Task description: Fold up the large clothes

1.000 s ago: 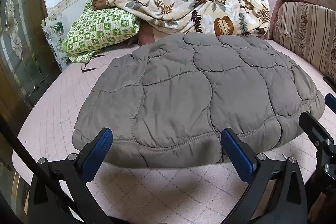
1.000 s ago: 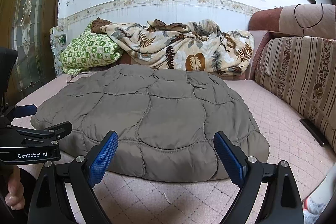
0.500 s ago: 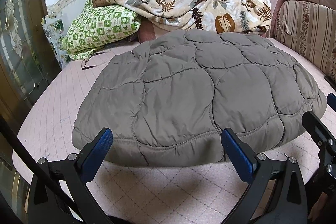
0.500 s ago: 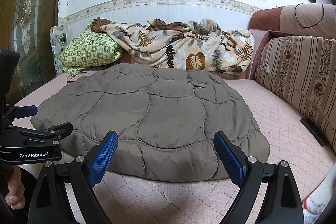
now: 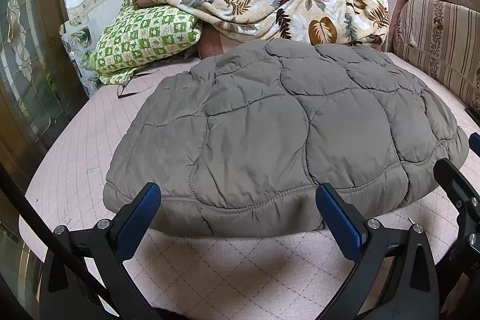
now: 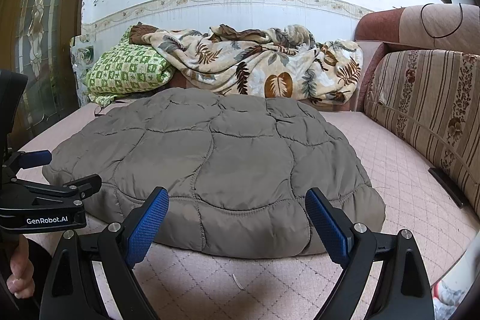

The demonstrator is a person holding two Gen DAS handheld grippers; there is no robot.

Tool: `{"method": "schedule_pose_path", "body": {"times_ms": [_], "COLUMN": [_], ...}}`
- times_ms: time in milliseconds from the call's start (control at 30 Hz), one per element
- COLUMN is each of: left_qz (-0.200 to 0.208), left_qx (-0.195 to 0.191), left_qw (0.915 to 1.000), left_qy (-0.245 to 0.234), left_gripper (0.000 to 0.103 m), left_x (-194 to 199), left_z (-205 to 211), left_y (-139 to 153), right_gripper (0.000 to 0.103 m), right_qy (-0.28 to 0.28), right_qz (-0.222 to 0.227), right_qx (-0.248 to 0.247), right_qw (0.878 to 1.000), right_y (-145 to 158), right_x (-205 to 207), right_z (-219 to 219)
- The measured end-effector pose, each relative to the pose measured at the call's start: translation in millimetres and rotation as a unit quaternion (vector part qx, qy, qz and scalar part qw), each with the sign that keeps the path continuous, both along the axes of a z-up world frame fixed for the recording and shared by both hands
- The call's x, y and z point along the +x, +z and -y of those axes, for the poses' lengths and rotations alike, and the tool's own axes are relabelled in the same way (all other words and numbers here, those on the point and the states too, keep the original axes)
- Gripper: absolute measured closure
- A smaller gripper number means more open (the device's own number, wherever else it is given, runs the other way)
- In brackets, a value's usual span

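quilted grey jacket (image 5: 270, 140) lies apparently folded; both grippers spread, empty.

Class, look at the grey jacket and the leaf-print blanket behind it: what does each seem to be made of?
Grey jacket: probably matte synthetic shell over padding, given its puffy stitched panels. Leaf-print blanket: likely plush fleece, with a soft, fuzzy, thickly crumpled surface.

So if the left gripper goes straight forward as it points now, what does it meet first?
Most likely the near hem of the grey quilted jacket, which lies between the open left gripper fingers' line of travel; exact depth is unclear.
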State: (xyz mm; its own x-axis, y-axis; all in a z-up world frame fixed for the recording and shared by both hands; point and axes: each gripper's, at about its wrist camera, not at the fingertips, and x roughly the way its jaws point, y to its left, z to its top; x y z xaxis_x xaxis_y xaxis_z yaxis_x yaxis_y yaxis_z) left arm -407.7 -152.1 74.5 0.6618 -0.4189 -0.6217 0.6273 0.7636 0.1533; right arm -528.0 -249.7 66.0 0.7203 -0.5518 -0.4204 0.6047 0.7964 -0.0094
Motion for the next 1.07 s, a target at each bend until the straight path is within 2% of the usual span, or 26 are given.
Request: {"method": "schedule_pose_path", "body": {"times_ms": [733, 933, 1067], "left_qz": [-0.004, -0.029, -0.024], "left_qx": [0.004, -0.002, 0.003], "left_qw": [1.0, 0.9994, 0.9997], "left_qy": [-0.002, -0.017, -0.006], "left_gripper": [0.0, 0.0, 0.0], "left_x": [1.9, 3.0, 1.2], "left_z": [-3.0, -5.9, -8.5], "left_y": [-9.2, -10.6, -7.1], "right_gripper": [0.008, 0.008, 0.008], "right_qy": [0.001, 0.002, 0.0], "right_qz": [0.0, -0.001, 0.003], "right_qx": [0.001, 0.0, -0.003], "right_qw": [1.0, 1.0, 1.0], "right_y": [0.1, 0.6, 0.7], "right_x": [-2.4, -3.8, -8.2], "right_z": [3.5, 4.8, 7.6]}}
